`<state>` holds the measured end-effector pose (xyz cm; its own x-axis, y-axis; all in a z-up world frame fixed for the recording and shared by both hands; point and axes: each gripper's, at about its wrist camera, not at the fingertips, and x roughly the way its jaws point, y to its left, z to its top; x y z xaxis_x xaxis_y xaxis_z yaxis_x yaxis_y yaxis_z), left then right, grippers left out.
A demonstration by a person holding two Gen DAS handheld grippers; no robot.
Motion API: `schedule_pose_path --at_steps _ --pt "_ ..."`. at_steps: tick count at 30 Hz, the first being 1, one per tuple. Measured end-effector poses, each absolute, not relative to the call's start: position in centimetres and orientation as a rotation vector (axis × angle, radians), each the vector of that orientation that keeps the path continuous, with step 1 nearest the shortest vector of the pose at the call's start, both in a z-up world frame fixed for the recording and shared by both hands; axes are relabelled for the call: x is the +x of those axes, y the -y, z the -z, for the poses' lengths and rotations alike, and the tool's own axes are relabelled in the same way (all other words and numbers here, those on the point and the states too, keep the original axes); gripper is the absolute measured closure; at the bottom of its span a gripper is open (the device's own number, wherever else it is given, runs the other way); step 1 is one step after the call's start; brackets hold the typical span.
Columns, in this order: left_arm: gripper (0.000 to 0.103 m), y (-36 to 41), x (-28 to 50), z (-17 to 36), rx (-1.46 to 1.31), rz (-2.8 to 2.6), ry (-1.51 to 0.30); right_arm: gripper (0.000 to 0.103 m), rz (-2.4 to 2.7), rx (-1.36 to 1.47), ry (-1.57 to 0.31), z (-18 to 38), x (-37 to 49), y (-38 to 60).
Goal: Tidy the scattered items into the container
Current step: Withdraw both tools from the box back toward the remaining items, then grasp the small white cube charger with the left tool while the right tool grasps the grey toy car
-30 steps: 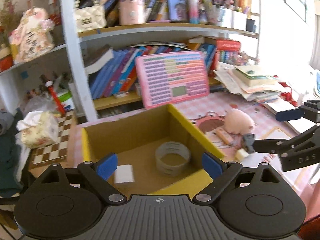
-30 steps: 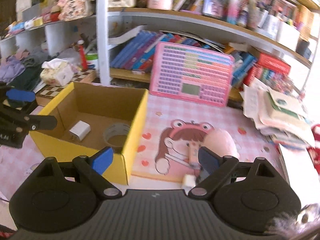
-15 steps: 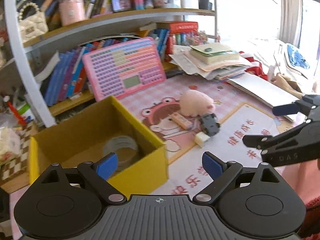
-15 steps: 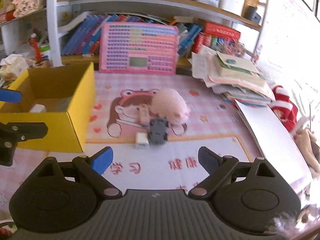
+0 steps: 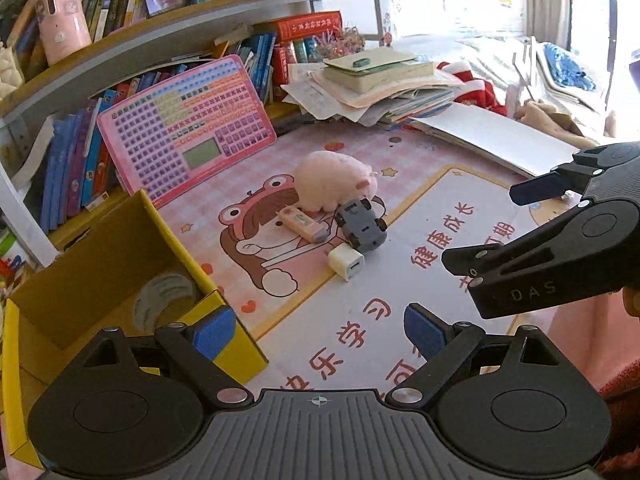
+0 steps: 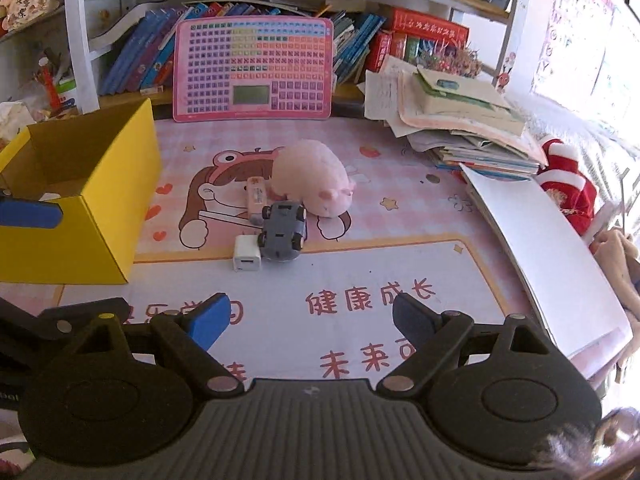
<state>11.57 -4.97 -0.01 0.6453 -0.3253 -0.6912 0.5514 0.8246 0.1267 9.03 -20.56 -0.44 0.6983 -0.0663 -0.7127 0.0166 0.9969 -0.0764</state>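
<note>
Hovering over the pink mat, the left gripper (image 5: 310, 330) has its jaws spread wide with nothing between them, while the right gripper (image 6: 310, 318) has empty jaws that are closing. On the surface a grey toy car (image 6: 282, 232), a white charger cube (image 6: 247, 258), a pink stick (image 6: 256, 196) and a plush pig (image 6: 312, 178) cluster together, touching. The yellow box (image 6: 100, 216) stands to their left with a tape roll (image 5: 164, 294) inside.

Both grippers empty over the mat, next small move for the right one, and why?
Probably ease the right gripper forward and down over the grey toy car. Nothing sits between its fingers, which are closing slightly. The car is the nearest of the cluster with the white charger, pink stick and plush pig, all outside the yellow box.
</note>
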Motion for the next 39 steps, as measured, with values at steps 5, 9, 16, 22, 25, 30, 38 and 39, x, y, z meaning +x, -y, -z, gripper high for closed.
schedule_pose_path --at_steps 5,9,16,22,25,30,38,39 --pt "0.011 6.8 12.4 1.0 0.353 0.489 -0.746 0.017 -0.003 -0.054 -0.806 1.0 10.8 22.1" --pt "0.011 8.0 13.0 1.6 0.385 0.472 -0.761 0.019 -0.042 -0.037 -0.810 1.5 12.4 23.0" --pt "0.011 9.7 14.4 2.4 0.431 0.453 -0.786 0.019 -0.107 0.011 -0.830 2.4 14.9 24.2" --pt "0.012 10.9 15.3 2.9 0.442 0.448 -0.781 0.019 -0.142 0.029 -0.849 3.2 16.6 24.6" --pt "0.012 11.1 15.9 3.1 0.426 0.435 -0.792 0.019 -0.160 0.033 -0.850 3.4 17.3 24.8" --pt "0.017 11.4 17.0 3.5 0.365 0.417 -0.814 0.024 -0.177 0.056 -0.882 4.2 18.8 25.4" --pt "0.026 12.0 18.2 4.6 0.352 0.379 -0.860 0.025 -0.222 0.053 -0.906 5.1 21.0 25.4" --pt "0.026 12.0 18.4 4.5 0.350 0.373 -0.861 0.025 -0.230 0.053 -0.909 5.2 21.4 25.3"
